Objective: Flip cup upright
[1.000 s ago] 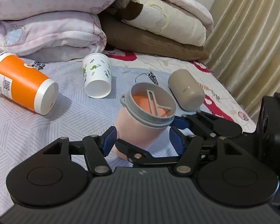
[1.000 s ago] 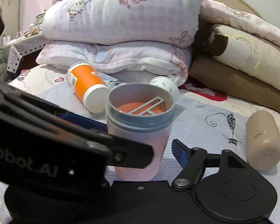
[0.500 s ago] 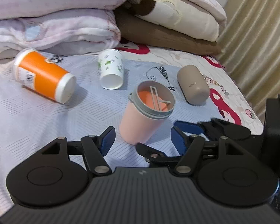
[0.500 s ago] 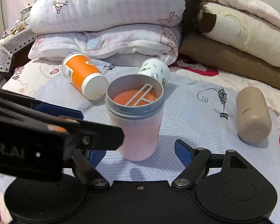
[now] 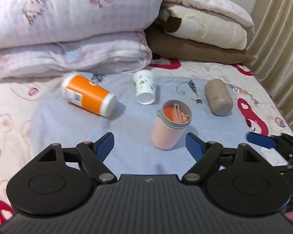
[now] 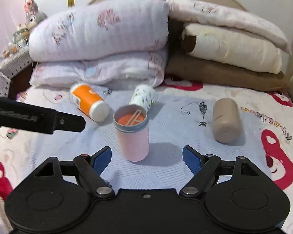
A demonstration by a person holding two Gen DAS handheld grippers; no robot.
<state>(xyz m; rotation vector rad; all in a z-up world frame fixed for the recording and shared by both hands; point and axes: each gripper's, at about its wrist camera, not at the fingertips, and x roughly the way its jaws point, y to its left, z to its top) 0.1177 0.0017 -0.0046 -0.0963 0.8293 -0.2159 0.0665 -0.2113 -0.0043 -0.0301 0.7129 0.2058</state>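
A pink cup with a grey rim (image 5: pixel 169 128) stands upright on the blue bed mat, mouth up, orange inside; it also shows in the right wrist view (image 6: pixel 133 136). My left gripper (image 5: pixel 149 143) is open and empty, drawn back a short way from the cup. My right gripper (image 6: pixel 146 157) is open and empty, just short of the cup's base. The right gripper's blue fingertip (image 5: pixel 260 139) shows at the right edge of the left wrist view. The left gripper's black body (image 6: pixel 39 118) crosses the left of the right wrist view.
An orange cup (image 5: pixel 87 95) (image 6: pixel 89 102), a white patterned paper cup (image 5: pixel 145 86) (image 6: pixel 144 95) and a beige cup (image 5: pixel 217 97) (image 6: pixel 225 121) lie on their sides on the mat. Folded quilts (image 5: pixel 72 29) are stacked behind. A curtain (image 5: pixel 279 39) hangs at the right.
Both grippers have let go of the pink cup and drawn back from it, jaws open. The cup stays standing upright on the mat.
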